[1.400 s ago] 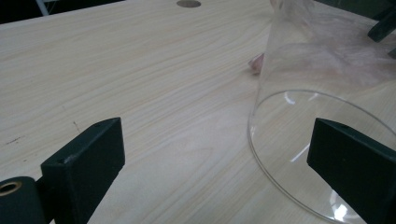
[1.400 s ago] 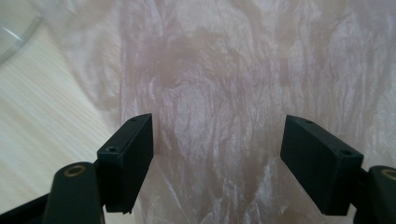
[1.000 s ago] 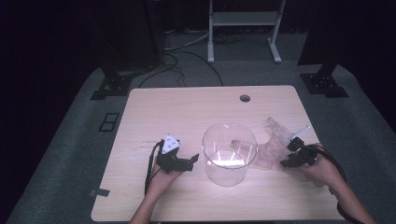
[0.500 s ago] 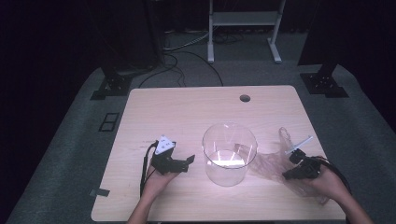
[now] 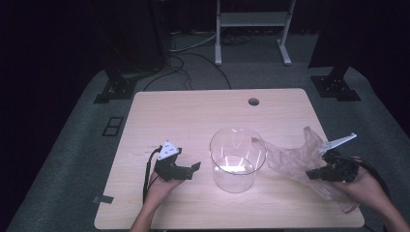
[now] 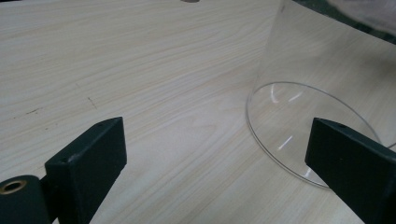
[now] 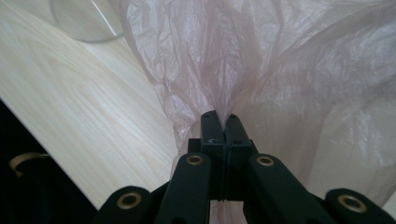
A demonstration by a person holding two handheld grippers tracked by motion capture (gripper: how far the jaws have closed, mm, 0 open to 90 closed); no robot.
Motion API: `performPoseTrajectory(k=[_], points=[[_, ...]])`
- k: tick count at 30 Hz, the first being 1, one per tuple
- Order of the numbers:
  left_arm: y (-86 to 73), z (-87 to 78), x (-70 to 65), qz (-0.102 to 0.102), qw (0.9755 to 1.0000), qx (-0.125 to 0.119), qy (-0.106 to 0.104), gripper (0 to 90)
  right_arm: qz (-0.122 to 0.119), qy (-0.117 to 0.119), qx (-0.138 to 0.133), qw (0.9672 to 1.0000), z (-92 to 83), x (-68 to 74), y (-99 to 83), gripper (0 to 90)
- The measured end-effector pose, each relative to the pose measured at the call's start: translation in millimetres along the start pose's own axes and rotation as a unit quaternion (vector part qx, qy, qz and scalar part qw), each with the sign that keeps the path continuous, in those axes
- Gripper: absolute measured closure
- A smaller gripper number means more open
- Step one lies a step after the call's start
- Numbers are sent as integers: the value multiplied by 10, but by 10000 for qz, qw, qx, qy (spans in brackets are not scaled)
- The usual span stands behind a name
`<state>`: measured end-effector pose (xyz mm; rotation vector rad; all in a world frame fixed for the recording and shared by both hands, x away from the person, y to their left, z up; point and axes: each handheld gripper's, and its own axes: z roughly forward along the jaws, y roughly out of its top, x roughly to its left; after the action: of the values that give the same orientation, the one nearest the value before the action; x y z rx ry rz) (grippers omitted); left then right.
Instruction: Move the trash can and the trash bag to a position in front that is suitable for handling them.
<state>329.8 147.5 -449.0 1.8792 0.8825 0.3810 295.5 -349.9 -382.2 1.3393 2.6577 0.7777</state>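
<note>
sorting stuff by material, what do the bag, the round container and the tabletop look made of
Bag: thin pinkish translucent plastic film, crinkled. Round container: clear and glossy, plastic or glass, can't tell which. Tabletop: pale wood-grain surface, matte, possibly laminate.

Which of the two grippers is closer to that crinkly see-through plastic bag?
Right. The right gripper is shut on the thin translucent plastic bag; the left gripper sits open beyond the clear glass cylinder, away from it.

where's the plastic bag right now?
High view: the plastic bag lies at the table's right side, just right of the clear container, pinched in the right gripper.
</note>
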Motion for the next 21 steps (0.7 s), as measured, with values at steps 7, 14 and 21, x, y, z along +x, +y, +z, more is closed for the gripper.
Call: performPoseTrajectory(k=[7, 14, 21], points=[[15, -62, 52, -21, 10000, -13, -72, 48, -279, -25, -319, 9991, -303, 106, 110, 895], [84, -115, 90, -28, 9998, 0, -173, 50, -560, -123, -495, 9971, -542, 194, 319, 895], [224, -161, 102, 209, 9991, 60, -355, 72, -874, -21, -892, 9922, -737, 272, 490, 894]])
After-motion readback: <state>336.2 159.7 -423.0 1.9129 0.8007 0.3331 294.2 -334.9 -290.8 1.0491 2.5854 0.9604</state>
